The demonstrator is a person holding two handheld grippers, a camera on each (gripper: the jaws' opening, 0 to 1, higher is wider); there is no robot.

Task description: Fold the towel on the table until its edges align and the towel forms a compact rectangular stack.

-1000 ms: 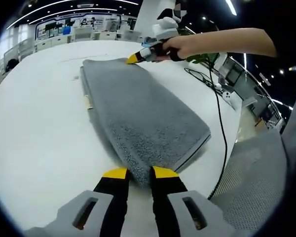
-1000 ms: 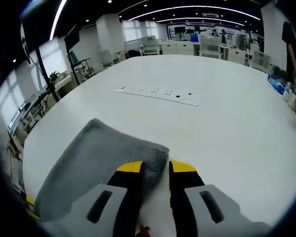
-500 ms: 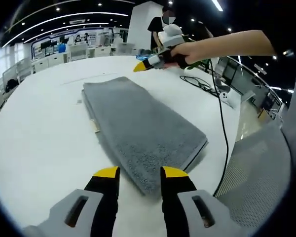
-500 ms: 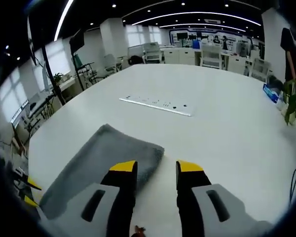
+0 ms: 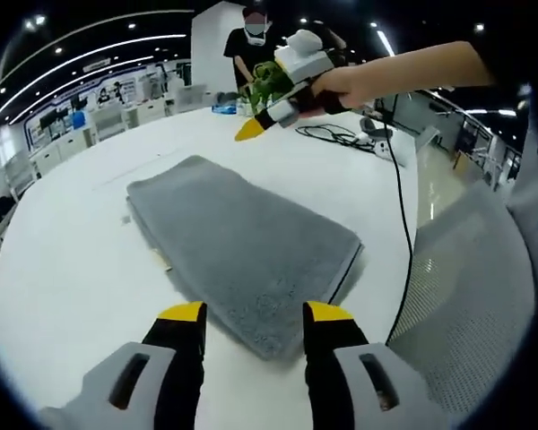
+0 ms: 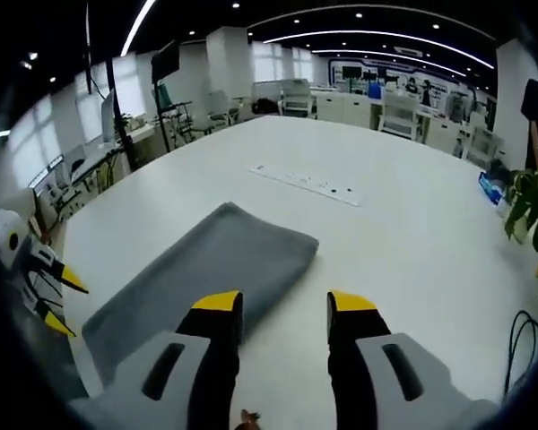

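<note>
Towel (image 5: 242, 246) folded flat on table (image 5: 63, 269); left tool (image 5: 255, 313), right tool (image 6: 285, 305) agape, empty.

Large open-plan hall with a dark ceiling (image 6: 278, 7) carrying curved light strips (image 6: 377, 36) and spot lamps. White columns (image 6: 222, 67) stand between window bays (image 6: 278, 64). Rows of white desks and chairs (image 6: 390, 112) line the far side. A potted plant (image 6: 529, 210) stands at the right. Grey perforated flooring (image 5: 471, 296) lies beside the table.

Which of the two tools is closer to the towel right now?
The left tool: its open yellow tips straddle the folded towel's near end, while the right tool sits off beside the far corner.
</note>
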